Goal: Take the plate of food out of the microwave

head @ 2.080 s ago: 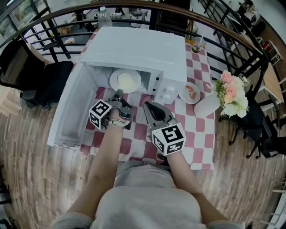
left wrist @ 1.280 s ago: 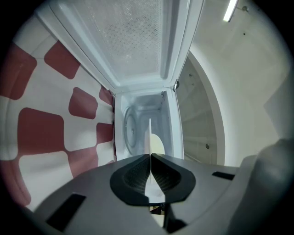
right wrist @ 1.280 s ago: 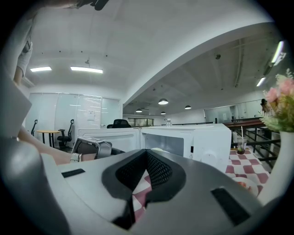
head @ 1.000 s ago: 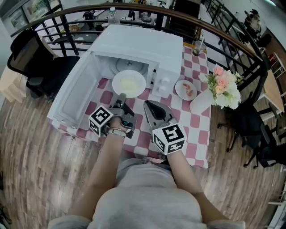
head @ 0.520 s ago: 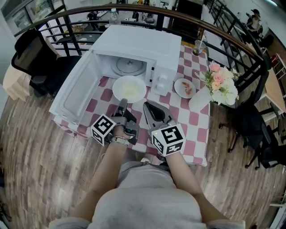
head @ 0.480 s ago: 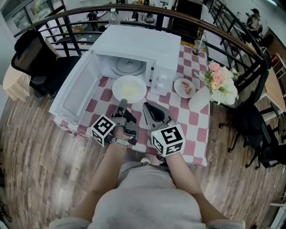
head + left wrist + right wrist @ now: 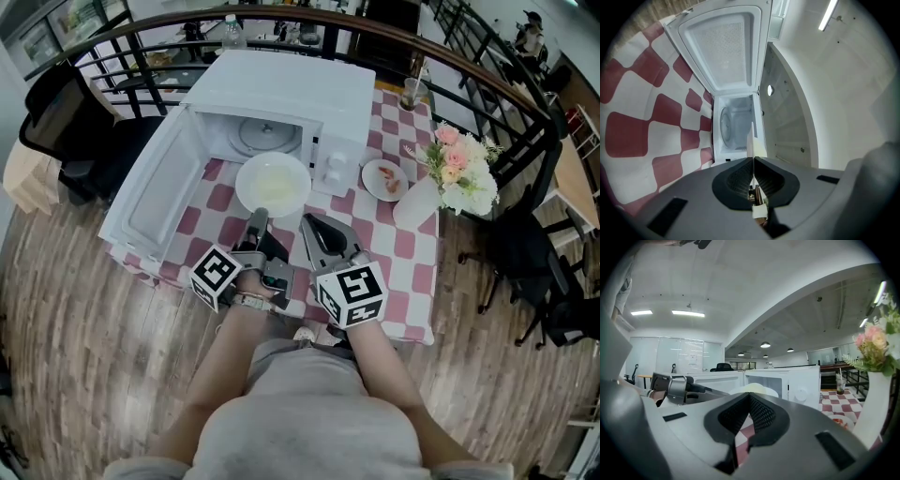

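A white plate with pale food [image 7: 273, 185] hangs level over the checked cloth, just in front of the open white microwave [image 7: 281, 94]. My left gripper [image 7: 257, 217] is shut on the plate's near rim. In the left gripper view the plate [image 7: 751, 140] shows edge-on between the closed jaws of the left gripper [image 7: 753, 159], with the microwave's cavity [image 7: 736, 126] beyond. The glass turntable [image 7: 262, 136] inside is bare. My right gripper [image 7: 307, 222] is shut, holds nothing and stays to the plate's right. In its own view the right gripper [image 7: 750, 394] faces the plate [image 7: 757, 389] and the microwave [image 7: 801, 380].
The microwave door [image 7: 155, 192] is swung wide to the left. On the red-checked tablecloth [image 7: 394, 253] stand a small plate with food [image 7: 385, 178], a white vase of flowers [image 7: 455, 173] and a cup with a straw [image 7: 411, 94]. A black railing runs behind the table.
The plate has come out of the microwave's mouth toward me and now hangs over the cloth. My left gripper drew back with it. The right gripper stayed put.
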